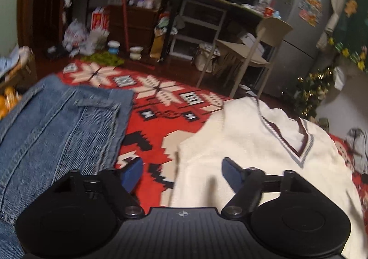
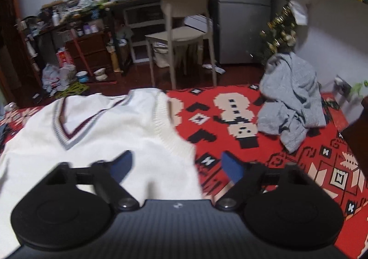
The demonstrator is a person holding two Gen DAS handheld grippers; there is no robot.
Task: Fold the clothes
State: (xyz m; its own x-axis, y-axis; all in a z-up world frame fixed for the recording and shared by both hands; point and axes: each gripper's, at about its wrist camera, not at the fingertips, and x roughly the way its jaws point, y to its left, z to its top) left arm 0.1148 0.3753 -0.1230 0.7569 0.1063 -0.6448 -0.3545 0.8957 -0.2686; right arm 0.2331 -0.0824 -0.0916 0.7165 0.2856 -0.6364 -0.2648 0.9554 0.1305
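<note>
Both spread grippers, left gripper [image 1: 181,174] and right gripper [image 2: 177,167], hover empty astride the flat cream V-neck vest's [image 1: 253,144] side edges; next, likely pinch each edge, fold inward.

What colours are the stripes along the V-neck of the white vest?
The vest's V-neck trim is striped dark maroon and grey-blue on white, clearest in the right wrist view.

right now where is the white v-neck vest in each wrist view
Left wrist view: the white v-neck vest fills the lower right, lying on the red patterned rug, right of the denim garment.
Right wrist view: the vest fills the lower left, left of the crumpled grey garment.
Shared landmark: the beige chair beyond the rug.
</note>
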